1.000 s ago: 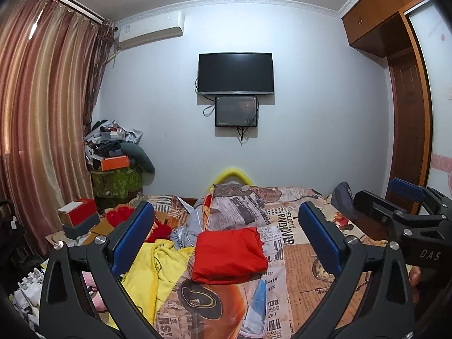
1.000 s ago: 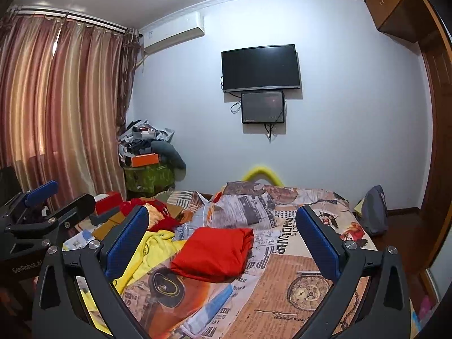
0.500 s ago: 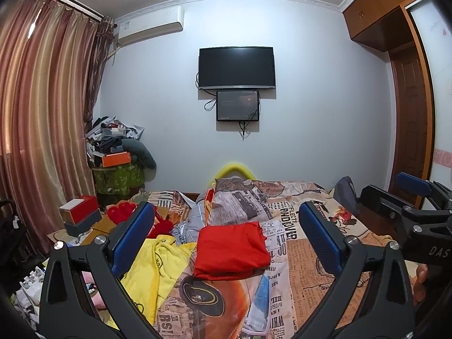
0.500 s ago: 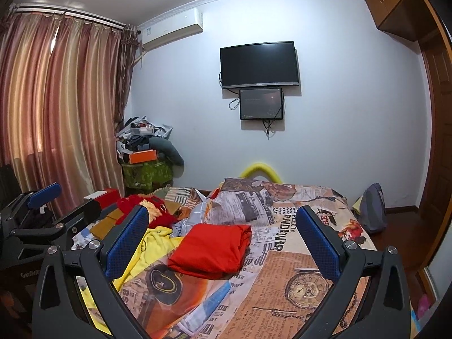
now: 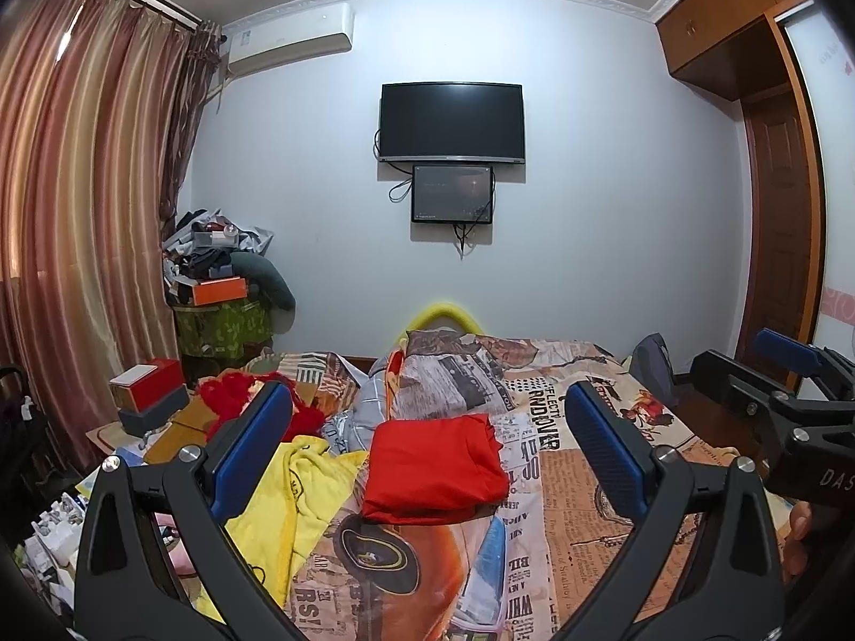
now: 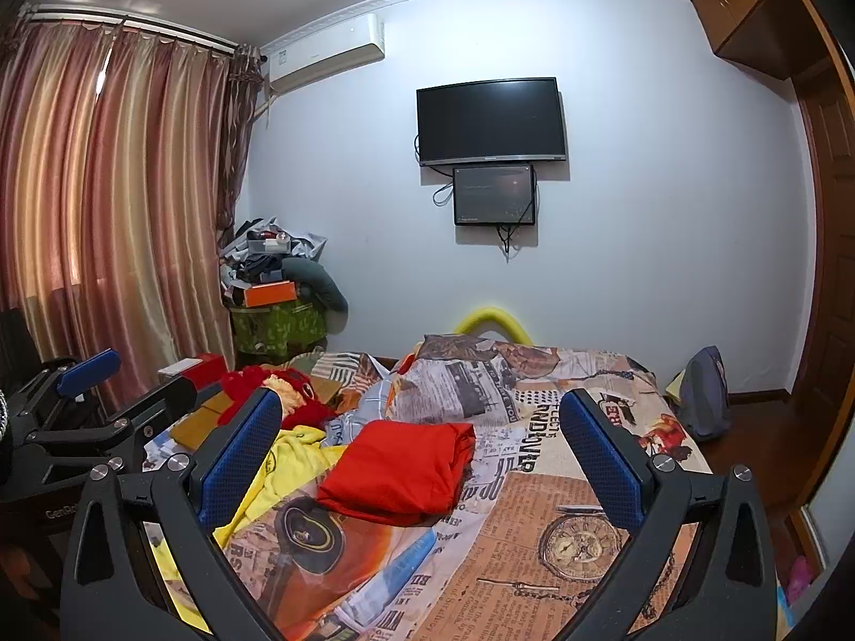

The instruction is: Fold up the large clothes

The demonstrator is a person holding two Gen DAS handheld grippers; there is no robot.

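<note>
A folded red garment (image 5: 435,473) (image 6: 398,467) lies flat on the bed's printed cover (image 5: 577,486) (image 6: 534,523). A crumpled yellow garment (image 5: 299,491) (image 6: 267,467) lies to its left. My left gripper (image 5: 427,454) is open and empty, held above the bed short of the red garment. My right gripper (image 6: 422,448) is open and empty, also above the bed. Each gripper shows at the edge of the other's view: the right one (image 5: 791,390) and the left one (image 6: 91,400).
A red plush heap (image 5: 240,398) and boxes (image 5: 152,392) sit left of the bed. A cluttered pile (image 5: 219,278) stands by the curtain. A grey backpack (image 6: 705,400) leans at the bed's right. A TV (image 5: 451,123) hangs on the far wall.
Both grippers have drifted slightly back and tilted, so the bed and red garment sit a little differently in view. Both jaws stay open and empty.
</note>
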